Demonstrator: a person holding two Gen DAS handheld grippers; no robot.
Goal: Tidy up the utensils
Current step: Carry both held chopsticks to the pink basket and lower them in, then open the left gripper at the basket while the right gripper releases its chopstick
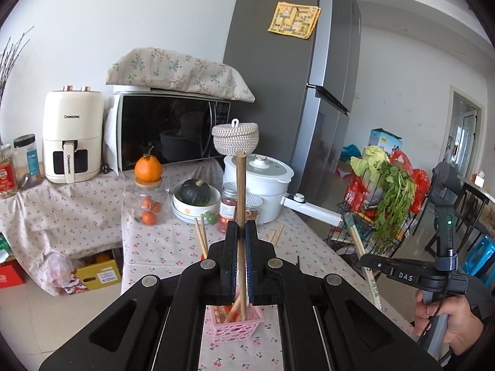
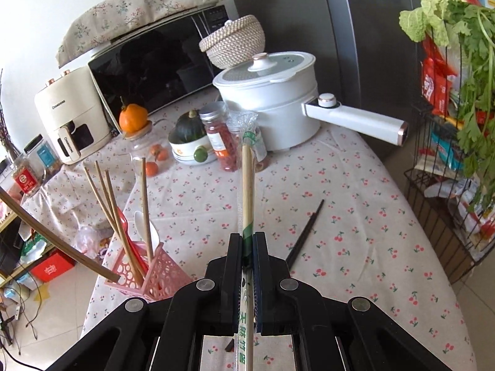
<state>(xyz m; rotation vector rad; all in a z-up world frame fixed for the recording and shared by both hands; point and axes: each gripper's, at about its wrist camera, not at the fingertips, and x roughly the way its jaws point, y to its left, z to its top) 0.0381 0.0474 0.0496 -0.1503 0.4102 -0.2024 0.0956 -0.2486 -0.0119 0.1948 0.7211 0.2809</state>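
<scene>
Lettering first: "CHANGHONG" ran across the body and down the handle of the cream air fryer (image 1: pixel 73 137), which stood at the back-left of the cloth-covered table (image 2: pixel 355 204); "DAS" was printed on the right gripper (image 1: pixel 366 264) as seen from the left wrist cam; green Chinese characters ran along the paper sleeve of the wrapped chopsticks (image 2: pixel 248 204), too distorted to read w/ confidence. Left gripper (image 1: pixel 241 238) had its jaws pressed onto a single brown chopstick (image 1: pixel 240 204), held upright, its lower end down inside the pink basket (image 1: pixel 238 327) near the table's front-left edge. Right gripper, in its own cam, was pinching the wrapped chopsticks, torn plastic end pointing toward the white pot (image 2: pixel 272 99) at the back of the table. Right cam alone showed the black chopsticks (image 2: pixel 304 232) lying flat on the cloth toward the front-right, apart from the basket, plus four bamboo sticks, a red utensil and a white spoon (image 2: pixel 144 225) standing in the basket. Left cam alone showed the person's hand (image 1: pixel 445 318) on the right gripper's grip, a yellow paper (image 1: pixel 294 19) stuck on the grey fridge (image 1: pixel 278 71), and a cardboard box (image 1: pixel 99 273) on the floor.
</scene>
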